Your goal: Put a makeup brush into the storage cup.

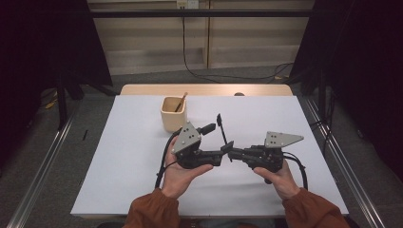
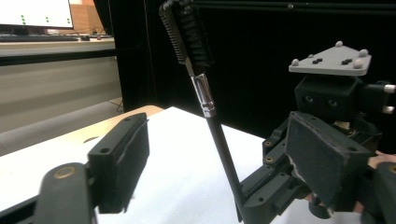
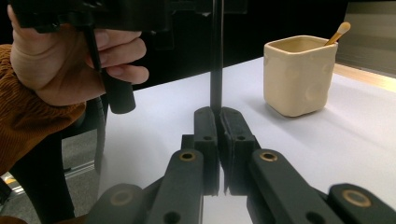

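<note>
The right gripper [image 1: 231, 153] has its jaws clamped together on the lower handle of a slim black make-up brush with a silver ferrule [image 2: 204, 95], holding it upright above the white tabletop [image 1: 128, 156]. The left gripper [image 1: 224, 151] faces it with jaws apart on either side of the handle, not pressing it. The cream square ceramic cup [image 1: 173, 113] stands well behind, already holding one wooden-handled brush [image 1: 181, 101]. I'd judge a hand-over is under way, with the drop into the cup still to do.
</note>
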The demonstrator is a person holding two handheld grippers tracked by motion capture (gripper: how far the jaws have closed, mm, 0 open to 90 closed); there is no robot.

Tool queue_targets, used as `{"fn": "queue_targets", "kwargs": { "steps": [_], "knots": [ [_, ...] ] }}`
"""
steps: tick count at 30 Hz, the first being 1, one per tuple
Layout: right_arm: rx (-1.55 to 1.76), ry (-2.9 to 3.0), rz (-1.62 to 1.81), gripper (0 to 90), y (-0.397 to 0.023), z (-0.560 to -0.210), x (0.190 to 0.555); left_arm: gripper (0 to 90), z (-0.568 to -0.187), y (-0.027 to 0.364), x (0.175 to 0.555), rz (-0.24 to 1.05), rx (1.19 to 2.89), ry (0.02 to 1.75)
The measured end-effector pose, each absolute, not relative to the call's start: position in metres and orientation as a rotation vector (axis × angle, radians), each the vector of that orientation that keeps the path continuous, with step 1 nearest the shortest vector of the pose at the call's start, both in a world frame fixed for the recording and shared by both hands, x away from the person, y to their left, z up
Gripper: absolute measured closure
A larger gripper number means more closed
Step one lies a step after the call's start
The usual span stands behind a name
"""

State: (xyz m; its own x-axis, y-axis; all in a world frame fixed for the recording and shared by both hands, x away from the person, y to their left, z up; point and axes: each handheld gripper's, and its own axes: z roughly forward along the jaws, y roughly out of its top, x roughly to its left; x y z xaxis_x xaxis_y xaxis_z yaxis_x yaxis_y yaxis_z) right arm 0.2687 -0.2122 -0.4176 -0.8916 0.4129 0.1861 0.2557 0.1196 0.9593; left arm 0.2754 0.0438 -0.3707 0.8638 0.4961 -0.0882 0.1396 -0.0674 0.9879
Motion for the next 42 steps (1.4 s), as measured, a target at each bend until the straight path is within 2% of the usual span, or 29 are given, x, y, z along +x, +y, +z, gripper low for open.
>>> {"fn": "queue_targets", "kwargs": {
  "steps": [3,5,8,13,20,24,29,42],
  "knots": [
    [0.678,2.256,1.886,85.6,-0.2113,-0.4180,0.2680,30.3,-0.3710,0.0438,0.2772,0.283,1.633,0.526],
    [0.679,2.256,1.883,85.6,-0.2109,-0.4183,0.2678,39.2,-0.3710,0.0442,0.2774,0.268,1.642,0.520],
    [0.680,2.259,1.878,85.6,-0.2103,-0.4191,0.2680,46.7,-0.3703,0.0452,0.2792,0.253,1.642,0.528],
    [0.680,2.265,1.873,85.6,-0.2098,-0.4202,0.2685,54.2,-0.3703,0.0452,0.2808,0.228,1.641,0.550],
    [0.681,2.262,1.867,85.5,-0.2101,-0.4208,0.2680,70.4,-0.3682,0.0489,0.2799,0.241,1.628,0.547],
    [0.684,2.264,1.862,85.5,-0.2090,-0.4216,0.2686,73.2,-0.3711,0.0499,0.2784,0.263,1.627,0.563],
    [0.684,2.271,1.856,85.5,-0.2075,-0.4230,0.2692,80.6,-0.3735,0.0515,0.2794,0.218,1.618,0.578],
    [0.661,2.288,1.844,85.4,-0.2052,-0.4234,0.2673,84.7,-0.3717,0.0496,0.2772,0.166,1.625,0.556]
  ]
}}
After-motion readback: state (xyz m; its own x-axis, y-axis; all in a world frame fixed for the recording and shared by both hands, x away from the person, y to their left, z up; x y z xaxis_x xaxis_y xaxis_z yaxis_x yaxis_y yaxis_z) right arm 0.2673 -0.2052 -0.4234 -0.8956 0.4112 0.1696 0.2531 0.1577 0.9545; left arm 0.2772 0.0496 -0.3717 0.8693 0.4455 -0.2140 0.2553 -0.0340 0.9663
